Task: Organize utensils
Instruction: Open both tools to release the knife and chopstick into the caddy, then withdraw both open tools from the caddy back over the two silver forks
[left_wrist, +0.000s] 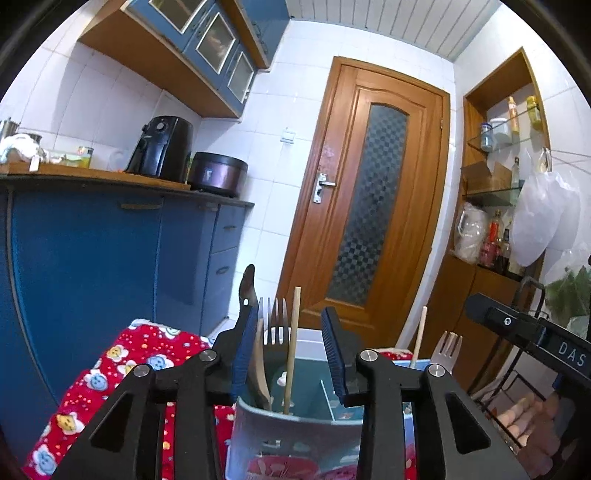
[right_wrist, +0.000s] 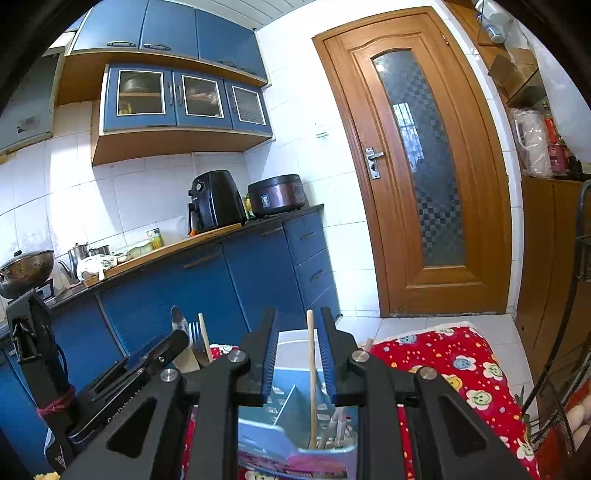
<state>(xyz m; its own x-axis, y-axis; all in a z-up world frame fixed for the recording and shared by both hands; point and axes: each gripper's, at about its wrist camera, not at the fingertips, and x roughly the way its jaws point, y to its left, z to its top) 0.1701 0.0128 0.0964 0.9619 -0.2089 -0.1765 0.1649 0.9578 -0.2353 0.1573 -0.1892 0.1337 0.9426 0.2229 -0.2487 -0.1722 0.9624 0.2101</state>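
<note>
Straddling chopstick (left_wrist: 291, 354) — left gripper (left_wrist: 291, 350) fingers released | right gripper (right_wrist: 301, 354) fingers apart around wooden stick (right_wrist: 312, 373) — divided holder (left_wrist: 295, 443) below

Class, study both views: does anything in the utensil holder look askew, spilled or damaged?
Nothing is spilled or broken. The utensils only lean: a wooden spoon tilts against the holder, while the fork and chopstick stand nearly upright.

Home kitchen: blue cabinets (right_wrist: 184, 96), tiled walls, air fryer (right_wrist: 216, 201), rice cooker (right_wrist: 277, 194) on counter.
</note>
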